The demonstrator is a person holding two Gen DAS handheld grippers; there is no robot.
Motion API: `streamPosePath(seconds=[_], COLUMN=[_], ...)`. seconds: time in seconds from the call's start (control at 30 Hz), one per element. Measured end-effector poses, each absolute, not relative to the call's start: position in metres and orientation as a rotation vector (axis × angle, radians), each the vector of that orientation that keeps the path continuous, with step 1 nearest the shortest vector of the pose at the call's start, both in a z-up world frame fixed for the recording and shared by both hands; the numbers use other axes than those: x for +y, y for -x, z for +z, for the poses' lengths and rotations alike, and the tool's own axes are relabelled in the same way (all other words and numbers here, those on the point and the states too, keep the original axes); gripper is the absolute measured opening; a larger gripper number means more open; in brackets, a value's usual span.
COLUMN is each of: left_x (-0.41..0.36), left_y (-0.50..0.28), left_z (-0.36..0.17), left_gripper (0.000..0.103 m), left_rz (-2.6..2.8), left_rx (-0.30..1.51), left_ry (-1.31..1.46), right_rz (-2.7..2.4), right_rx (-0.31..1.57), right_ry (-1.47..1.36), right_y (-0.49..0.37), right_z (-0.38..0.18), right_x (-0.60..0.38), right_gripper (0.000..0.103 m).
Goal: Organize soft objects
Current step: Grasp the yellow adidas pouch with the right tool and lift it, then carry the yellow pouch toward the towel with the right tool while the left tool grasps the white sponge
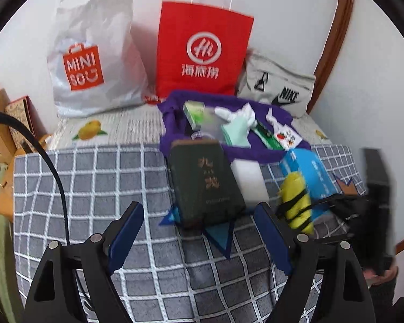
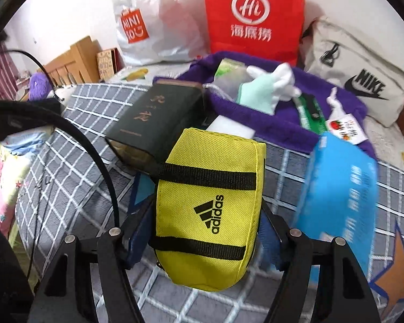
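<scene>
The left wrist view looks forward and slightly down from low over a checked blanket (image 1: 94,188), toward the wall, with a dark box (image 1: 206,183) near the lens. The right wrist view faces the same way from further right and much closer in, a yellow pouch (image 2: 210,215) filling its middle. Both share the box (image 2: 156,123), the pouch (image 1: 296,202), a blue pack (image 1: 309,172) (image 2: 339,199), a purple cloth (image 1: 172,123) (image 2: 282,123) and a red bag (image 1: 204,51) (image 2: 253,16) at the back.
</scene>
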State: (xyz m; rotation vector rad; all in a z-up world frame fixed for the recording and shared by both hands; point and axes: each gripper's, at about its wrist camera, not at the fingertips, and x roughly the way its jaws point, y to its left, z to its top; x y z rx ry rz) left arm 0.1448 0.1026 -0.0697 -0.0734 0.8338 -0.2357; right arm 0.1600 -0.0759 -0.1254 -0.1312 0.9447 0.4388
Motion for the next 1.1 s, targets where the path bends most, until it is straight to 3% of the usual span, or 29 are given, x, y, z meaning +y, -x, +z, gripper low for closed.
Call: streamPosePath(seconds=[0.2,0.57,0.7,0.8,1.1], left_x=[0.074,-0.038,-0.054,-0.065,-0.083], left_y=[-0.146,-0.188,-0.208,-0.219,-0.24], left_z=[-0.085,-0.098,-0.109,-0.119,-0.152], left_gripper=[0.084,0.083,0.083,0.076,0.076], left_rz=[-0.286,-0.35,-0.327,-0.296,-0.22], left_rx=[0.891,0.953,1.008,1.035,1.15], left_ry=[0.055,-0.277,-0.306,-0.358,-0.457], right_rz=[0.397,0.275,0.266,0.279,0.332], right_rx=[0.887,0.859,0.858,0.852,0.836], right_ry=[0.094,-0.033,-0.085,-0.102,-0.15], right_y=[-0.127,-0.1,-0.099,-0.096,-0.092], right_z=[-0.102,-0.1,-0.106,-0.109,-0.114], right_x=[-0.114,-0.201,-0.22,-0.228,-0.239], right_gripper=[0.071,0.071,0.071,0.071,0.071])
